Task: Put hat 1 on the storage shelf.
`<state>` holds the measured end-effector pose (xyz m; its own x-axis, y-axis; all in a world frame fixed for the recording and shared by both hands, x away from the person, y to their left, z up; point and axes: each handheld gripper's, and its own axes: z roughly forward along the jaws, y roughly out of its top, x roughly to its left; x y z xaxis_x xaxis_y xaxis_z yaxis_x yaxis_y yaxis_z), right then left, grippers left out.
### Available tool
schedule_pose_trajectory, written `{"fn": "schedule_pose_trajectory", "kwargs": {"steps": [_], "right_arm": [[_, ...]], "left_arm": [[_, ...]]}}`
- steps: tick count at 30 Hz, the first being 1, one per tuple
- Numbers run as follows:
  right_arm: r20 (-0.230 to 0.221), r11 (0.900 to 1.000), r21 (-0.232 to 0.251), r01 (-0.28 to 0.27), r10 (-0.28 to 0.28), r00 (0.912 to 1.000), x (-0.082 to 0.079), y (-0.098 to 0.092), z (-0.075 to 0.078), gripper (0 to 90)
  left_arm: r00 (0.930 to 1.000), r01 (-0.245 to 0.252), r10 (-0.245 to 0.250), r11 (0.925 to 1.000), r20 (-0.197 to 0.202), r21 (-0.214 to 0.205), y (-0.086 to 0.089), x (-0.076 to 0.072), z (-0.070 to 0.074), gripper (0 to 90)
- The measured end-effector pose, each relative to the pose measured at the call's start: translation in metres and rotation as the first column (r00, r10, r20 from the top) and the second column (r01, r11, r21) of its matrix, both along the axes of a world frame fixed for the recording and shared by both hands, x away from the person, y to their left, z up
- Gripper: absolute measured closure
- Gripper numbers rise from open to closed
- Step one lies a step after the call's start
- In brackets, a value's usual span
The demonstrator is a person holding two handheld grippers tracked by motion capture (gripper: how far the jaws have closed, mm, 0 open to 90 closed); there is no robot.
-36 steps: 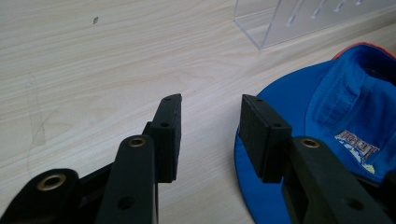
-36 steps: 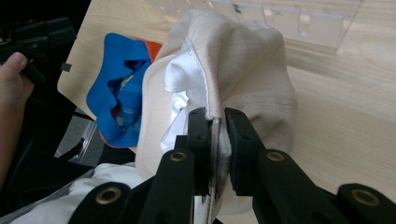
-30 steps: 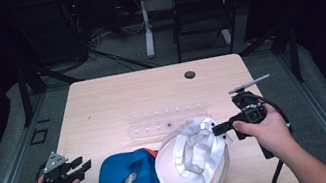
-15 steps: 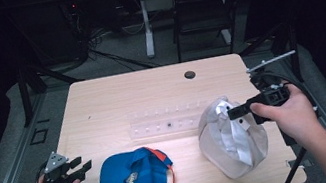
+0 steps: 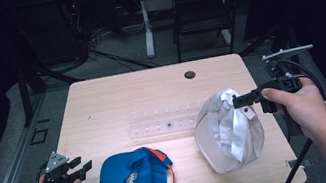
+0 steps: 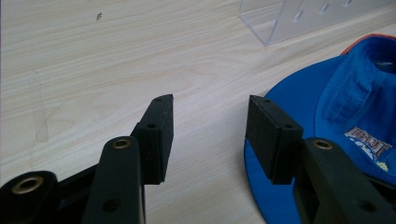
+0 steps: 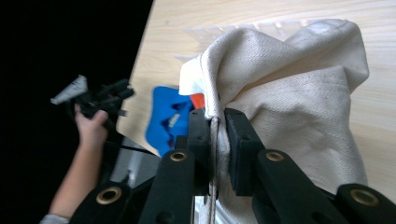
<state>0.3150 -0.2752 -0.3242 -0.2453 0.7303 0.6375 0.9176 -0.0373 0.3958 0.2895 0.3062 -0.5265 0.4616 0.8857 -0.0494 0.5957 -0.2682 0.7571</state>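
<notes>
In the high view, the right hand-held gripper (image 5: 240, 101) pinches the white cap (image 5: 229, 130) by its upper edge, at the right side of the bench (image 5: 117, 99). The cap hangs tilted, its lower part seemingly resting on the wood near the right edge; a hold on the rim like this probably lets it be dragged or swung clear of its neighbour. The blue cap (image 5: 133, 178) lies inside-up near the front edge, well apart from the white one. A clear rack (image 5: 164, 122) sits mid-bench, between and beyond the two caps. The left hand-held gripper (image 5: 80, 167) waits at the near left corner, just beside the blue cap, pointing toward it.

In the left gripper view, its jaws stand wide apart with nothing between them, low over the bench; the blue cap's brim (image 6: 280, 196) lies just past the right jaw, so a short reach would likely catch it.

In the right gripper view, the jaws are clamped tight on a stitched seam of the white cap (image 7: 299, 102), the cloth bunching above them. The left hand (image 7: 91, 126) shows farther off.
</notes>
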Motion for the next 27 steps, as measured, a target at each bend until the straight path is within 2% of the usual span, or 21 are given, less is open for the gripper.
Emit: {"fn": "schedule_pose_trajectory", "kwargs": {"steps": [4,8,13,19,27], "right_arm": [[-0.009,0.9963,0.086,0.003,-0.002,1.0000,0.006,0.001,0.002,81.7],[-0.006,0.9860,0.167,0.003,-0.002,1.0000,0.013,0.005,0.005,81.7],[0.003,0.9815,0.191,0.011,-0.011,0.9999,0.020,0.010,0.008,81.7],[0.017,0.9709,0.239,0.005,-0.009,0.9998,0.032,0.020,0.016,81.8],[0.043,0.9662,0.258,0.001,-0.013,0.9990,0.044,0.034,0.032,81.8]], "left_arm": [[0.9999,-0.002,0.001,0.9998,0.012,0.017,-0.001,0.000,-0.001,54.6],[0.9998,0.007,-0.007,0.9996,0.017,0.028,-0.005,-0.001,-0.001,55.7],[0.9996,0.018,-0.019,0.9992,0.020,0.035,-0.010,-0.001,-0.002,55.4],[0.9994,0.023,-0.024,0.9991,0.023,0.036,-0.011,-0.002,-0.002,55.3],[0.9994,0.017,-0.018,0.9996,0.029,0.021,-0.009,-0.002,-0.002,56.4]]}}
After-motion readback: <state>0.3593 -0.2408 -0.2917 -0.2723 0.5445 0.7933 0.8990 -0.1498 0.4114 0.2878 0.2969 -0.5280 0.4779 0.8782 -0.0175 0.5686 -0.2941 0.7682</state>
